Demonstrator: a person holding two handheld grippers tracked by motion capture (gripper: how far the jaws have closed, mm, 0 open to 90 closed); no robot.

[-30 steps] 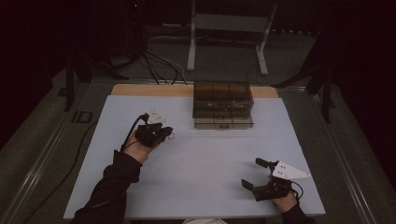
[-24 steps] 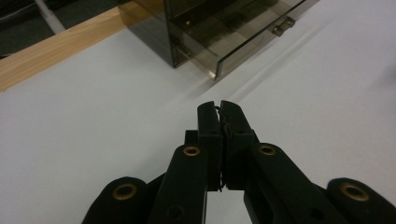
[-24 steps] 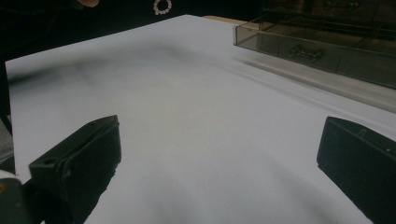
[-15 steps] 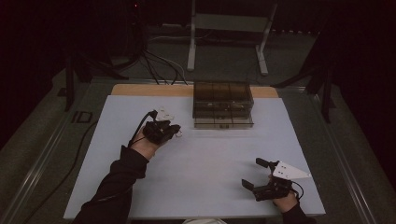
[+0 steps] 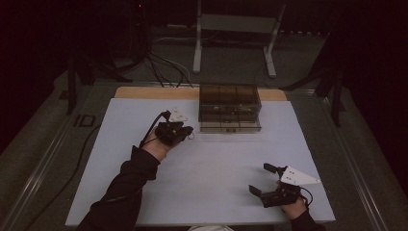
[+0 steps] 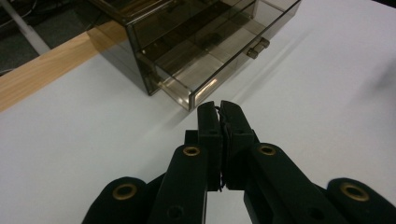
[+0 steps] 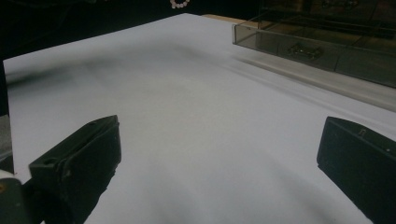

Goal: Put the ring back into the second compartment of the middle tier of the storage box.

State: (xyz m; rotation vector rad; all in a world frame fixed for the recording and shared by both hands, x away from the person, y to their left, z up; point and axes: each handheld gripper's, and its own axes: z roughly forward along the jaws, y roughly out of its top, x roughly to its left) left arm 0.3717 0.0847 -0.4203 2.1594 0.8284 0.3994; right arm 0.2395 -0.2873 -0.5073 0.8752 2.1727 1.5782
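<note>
1. White table surface (image 5: 207, 168) carries everything; at its left, the person's dark sleeve (image 5: 120, 187) reaches forward from the bottom edge.
2. At that arm's end, the left gripper (image 5: 188, 132) hovers just beside the front left corner of the smoky clear drawer box (image 5: 230, 108). Its jaws are pressed together on something thin and dark (image 6: 220, 122); what it is cannot be told. A small pale ring (image 5: 191, 135) hangs at the tip in the high view.
3. At centre back, the box's bottom drawer (image 6: 224, 51) stands pulled out toward the person.
4. At the near right corner, the right gripper (image 5: 262, 179) rests low, jaws spread wide with nothing between them, well apart from the box.
</note>
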